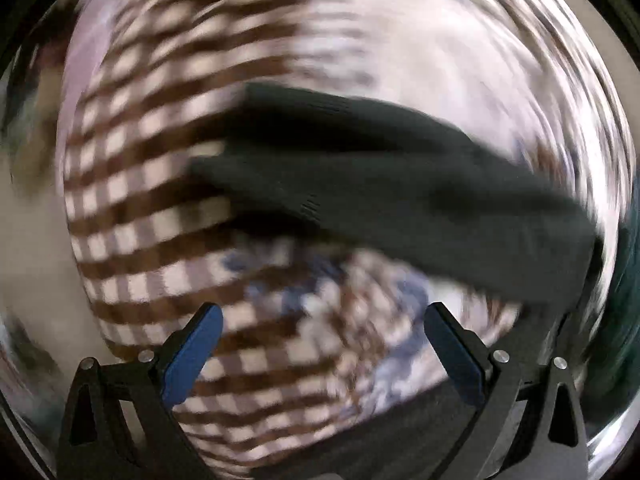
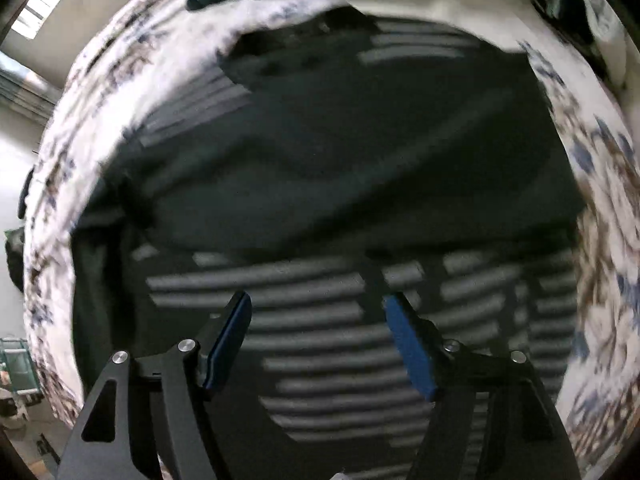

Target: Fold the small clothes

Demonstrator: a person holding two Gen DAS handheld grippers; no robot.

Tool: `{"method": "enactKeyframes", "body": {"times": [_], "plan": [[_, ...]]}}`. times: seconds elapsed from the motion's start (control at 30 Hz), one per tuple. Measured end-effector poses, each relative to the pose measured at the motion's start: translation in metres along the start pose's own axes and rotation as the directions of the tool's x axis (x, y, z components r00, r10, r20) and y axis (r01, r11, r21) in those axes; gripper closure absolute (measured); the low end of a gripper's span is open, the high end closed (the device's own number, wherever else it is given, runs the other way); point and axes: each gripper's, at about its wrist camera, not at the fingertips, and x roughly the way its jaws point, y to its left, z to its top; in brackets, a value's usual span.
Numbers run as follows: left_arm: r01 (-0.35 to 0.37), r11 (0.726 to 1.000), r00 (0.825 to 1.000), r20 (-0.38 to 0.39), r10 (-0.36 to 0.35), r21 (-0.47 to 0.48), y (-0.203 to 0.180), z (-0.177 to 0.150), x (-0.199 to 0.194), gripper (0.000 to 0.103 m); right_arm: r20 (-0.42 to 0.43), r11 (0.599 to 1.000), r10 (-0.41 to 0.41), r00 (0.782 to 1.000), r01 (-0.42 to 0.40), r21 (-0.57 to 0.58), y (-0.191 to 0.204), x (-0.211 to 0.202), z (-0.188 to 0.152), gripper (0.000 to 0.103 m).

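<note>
While both views are smeared with blur, the layout can still be read, and the blur itself is the first hazard: a grasp aimed at an edge this indistinct could land on the wrong layer.

On the left side, the left gripper [image 1: 322, 328] has its jaws spread wide with nothing between the blue pads [image 1: 192, 360]. Beneath and beyond it lies a brown-and-white checked cloth [image 1: 152, 200], and a dark green garment [image 1: 400, 200] runs across the middle of that view, from centre out to the right edge, above the checks. Whether it lies flat on the checked cloth or hangs clear of it I cannot tell. If the left jaws close low here, they may pinch the checked cloth along with the dark piece, or instead of it, and drag both.

Further right, the right gripper [image 2: 318, 304] is also open, though less widely, and it too holds nothing. It sits over a dark striped garment [image 2: 340, 340], grey bands on a dark ground, spread on a white bedcover with a blue and brown floral print [image 2: 600, 208]. A plain dark fold [image 2: 320, 168] lies across the striped area farther off. Whether that is part of the same garment is unclear. The risk on this side is catching several layers at once, so the fold bunches, or nipping the bedcover near the right edge, where garment and print meet.
</note>
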Motion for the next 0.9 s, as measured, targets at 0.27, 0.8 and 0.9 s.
{"method": "enactKeyframes", "body": {"times": [0.27, 0.8, 0.9], "plan": [[0.171, 0.948, 0.978, 0.166, -0.129, -0.268, 0.039, 0.053, 0.000, 0.016, -0.029, 0.999, 0.008, 1.000, -0.009, -0.033, 0.002, 0.010, -0.027, 0.031], [0.241, 0.965, 0.882, 0.438, -0.174, -0.103, 0.062, 0.127, -0.048, 0.095, -0.048, 0.996, 0.025, 0.999, -0.029, -0.081, 0.038, 0.009, -0.032, 0.031], [0.351, 0.912, 0.903, 0.335, -0.270, -0.210, 0.087, 0.132, -0.016, 0.086, -0.051, 0.996, 0.018, 0.999, -0.023, -0.087, 0.041, 0.011, -0.034, 0.031]]}}
